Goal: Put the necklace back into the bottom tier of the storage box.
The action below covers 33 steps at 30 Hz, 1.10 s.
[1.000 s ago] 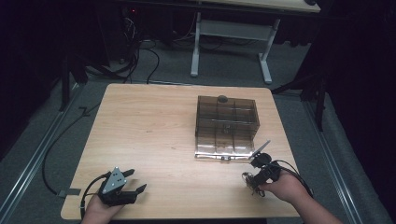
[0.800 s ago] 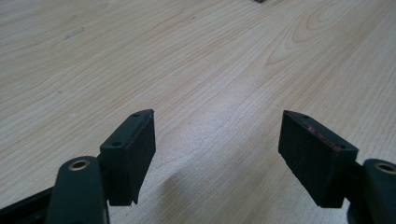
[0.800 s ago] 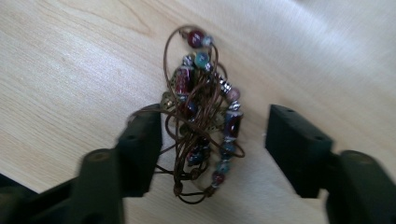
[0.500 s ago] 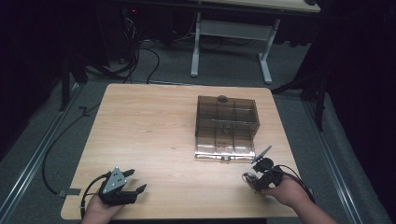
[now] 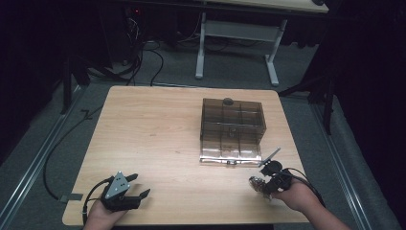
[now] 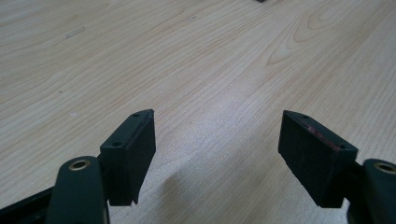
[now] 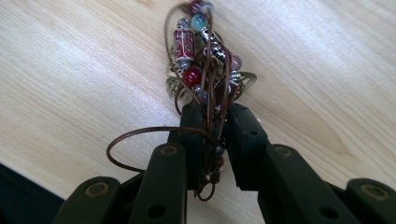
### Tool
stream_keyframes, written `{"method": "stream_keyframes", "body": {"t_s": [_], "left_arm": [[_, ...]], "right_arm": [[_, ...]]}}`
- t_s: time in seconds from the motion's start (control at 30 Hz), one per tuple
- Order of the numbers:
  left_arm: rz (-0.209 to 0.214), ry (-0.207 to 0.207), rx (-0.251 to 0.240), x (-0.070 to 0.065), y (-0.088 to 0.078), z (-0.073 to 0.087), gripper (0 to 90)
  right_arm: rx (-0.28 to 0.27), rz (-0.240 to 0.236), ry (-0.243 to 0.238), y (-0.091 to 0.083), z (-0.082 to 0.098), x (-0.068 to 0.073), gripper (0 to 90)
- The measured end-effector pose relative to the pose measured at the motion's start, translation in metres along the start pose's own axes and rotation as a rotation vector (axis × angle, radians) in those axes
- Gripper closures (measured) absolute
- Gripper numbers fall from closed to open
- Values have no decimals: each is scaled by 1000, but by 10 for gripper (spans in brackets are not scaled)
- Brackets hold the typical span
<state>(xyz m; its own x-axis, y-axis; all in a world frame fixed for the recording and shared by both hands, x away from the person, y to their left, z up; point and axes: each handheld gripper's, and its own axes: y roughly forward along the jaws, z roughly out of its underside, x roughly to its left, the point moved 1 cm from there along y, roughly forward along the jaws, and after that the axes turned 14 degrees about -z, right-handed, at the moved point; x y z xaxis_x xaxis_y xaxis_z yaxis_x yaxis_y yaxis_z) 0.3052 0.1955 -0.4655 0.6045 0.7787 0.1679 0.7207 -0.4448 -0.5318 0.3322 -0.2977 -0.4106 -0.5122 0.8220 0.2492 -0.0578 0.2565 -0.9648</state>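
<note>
A tangle of brown cord strung with red, teal and silver beads (image 7: 201, 65) lies on the wooden table (image 5: 158, 129) near its front right corner. My right gripper (image 7: 215, 114) has just been closing, and its pads now pinch the cord bundle between them. In the high view that gripper (image 5: 264, 184) sits in the person's right hand, with the beads (image 5: 255, 183) at its tip. A smoky transparent compartment box (image 5: 233, 125) stands behind it, its lid (image 5: 230, 158) lying flat in front. My left gripper (image 5: 140, 185) rests open at the front left, its jaws (image 6: 217, 135) wide over bare wood.
A loop of loose cord (image 7: 135, 135) sticks out to the left of the right jaws. The table's front edge (image 7: 28, 186) is close beneath the right gripper. Cables (image 5: 62, 143) trail off the table's left side over the floor.
The right gripper's jaws have narrowed onto the bead bundle and the hand shifted slightly toward the front edge. The left gripper has stayed put.
</note>
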Motion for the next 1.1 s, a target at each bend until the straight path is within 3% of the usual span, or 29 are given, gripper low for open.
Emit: {"method": "stream_keyframes", "body": {"t_s": [0.23,0.53,0.73,0.9,1.1], "left_arm": [[-1,1,-3,0,0,0,279],[-7,1,-1,-1,0,0,279],[-5,2,-4,-1,0,0,280],[-3,0,-6,0,0,0,279],[0,-1,-7,0,0,0,279]], "right_arm": [[-19,-14,3,-12,-1,2,770],[-46,8,-23,-37,-12,7,770],[-75,3,-33,-50,-28,10,770],[-85,1,-55,-52,-41,11,770],[-83,0,-72,-51,-70,16,770]]}}
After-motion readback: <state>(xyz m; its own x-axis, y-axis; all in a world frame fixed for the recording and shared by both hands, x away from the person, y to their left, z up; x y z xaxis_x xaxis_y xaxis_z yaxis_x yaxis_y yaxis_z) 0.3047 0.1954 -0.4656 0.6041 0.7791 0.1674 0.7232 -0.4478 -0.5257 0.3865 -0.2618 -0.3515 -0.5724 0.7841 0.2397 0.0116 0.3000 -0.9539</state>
